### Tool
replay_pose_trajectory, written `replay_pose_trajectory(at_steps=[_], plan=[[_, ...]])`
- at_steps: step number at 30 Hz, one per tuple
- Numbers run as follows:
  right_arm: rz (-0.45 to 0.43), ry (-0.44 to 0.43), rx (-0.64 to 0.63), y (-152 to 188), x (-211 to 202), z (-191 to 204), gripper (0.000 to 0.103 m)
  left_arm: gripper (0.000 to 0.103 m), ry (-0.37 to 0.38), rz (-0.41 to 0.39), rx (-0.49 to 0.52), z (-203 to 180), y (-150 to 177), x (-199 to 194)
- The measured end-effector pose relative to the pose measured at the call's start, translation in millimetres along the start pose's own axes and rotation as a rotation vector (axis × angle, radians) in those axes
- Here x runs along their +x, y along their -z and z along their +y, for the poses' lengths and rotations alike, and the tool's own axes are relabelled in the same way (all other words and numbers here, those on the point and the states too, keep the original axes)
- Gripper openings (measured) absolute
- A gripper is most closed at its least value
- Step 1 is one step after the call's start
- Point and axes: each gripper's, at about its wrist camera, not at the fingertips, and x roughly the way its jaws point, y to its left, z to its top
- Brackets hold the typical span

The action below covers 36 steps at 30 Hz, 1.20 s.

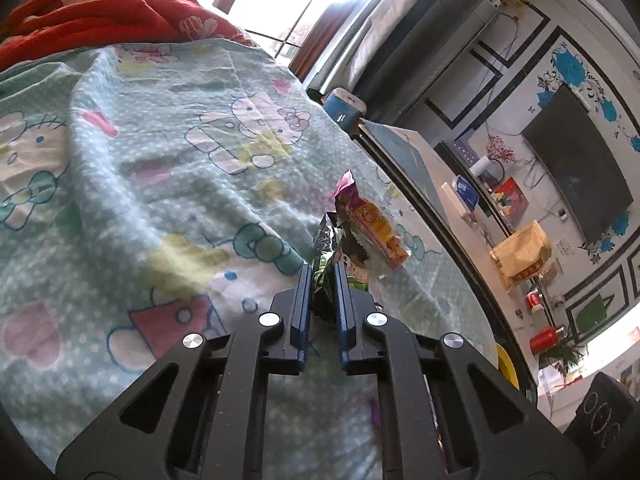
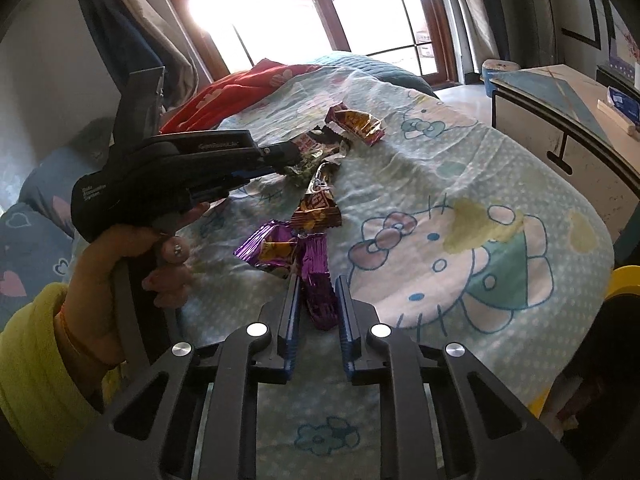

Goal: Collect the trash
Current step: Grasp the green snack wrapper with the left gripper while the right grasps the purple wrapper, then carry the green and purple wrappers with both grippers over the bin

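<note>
Several snack wrappers lie on a pale green cartoon-print bedsheet [image 2: 440,168]. My left gripper [image 1: 323,276] is shut on a crumpled green and black wrapper [image 1: 325,248]; a pink and orange wrapper [image 1: 372,224] lies just beyond it. The right wrist view shows that left gripper [image 2: 290,160] from the side, held by a hand in a yellow sleeve, its tips on the green wrapper [image 2: 308,168]. My right gripper [image 2: 319,280] is shut on a purple wrapper [image 2: 318,300]. Near it lie another purple wrapper [image 2: 272,246] and a brown and orange one [image 2: 316,212].
A red blanket [image 2: 240,92] is bunched at the head of the bed by the window. A low table [image 2: 560,92] stands to the right of the bed, with a blue bin [image 2: 500,70] behind it. A yellow object [image 2: 624,280] sits at the bed's right edge.
</note>
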Motion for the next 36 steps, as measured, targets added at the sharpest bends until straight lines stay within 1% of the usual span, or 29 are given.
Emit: replay_pose_trajectory(at_steps=[5, 7, 13, 16, 23, 36], plan=[[-0.011, -0.001, -0.007, 3, -7, 2, 0.014, 0.004, 0.023, -0.032, -0.035, 4, 8, -17], [-0.013, -0.006, -0.010, 4, -10, 4, 0.014, 0.004, 0.021, -0.050, -0.046, 6, 13, -26], [-0.016, -0.029, -0.030, 10, -20, 10, 0.014, 0.003, 0.024, -0.099, -0.049, 5, 23, -52], [-0.027, -0.028, -0.034, 9, -24, 11, 0.014, 0.003, 0.025, -0.114, -0.034, 3, 25, -63], [-0.078, -0.020, -0.026, 9, -49, 7, 0.014, 0.003, 0.047, -0.134, 0.007, -11, 28, -78], [-0.188, 0.059, 0.017, 3, -94, -15, 0.014, 0.003, 0.107, -0.146, 0.090, -56, 36, -92]])
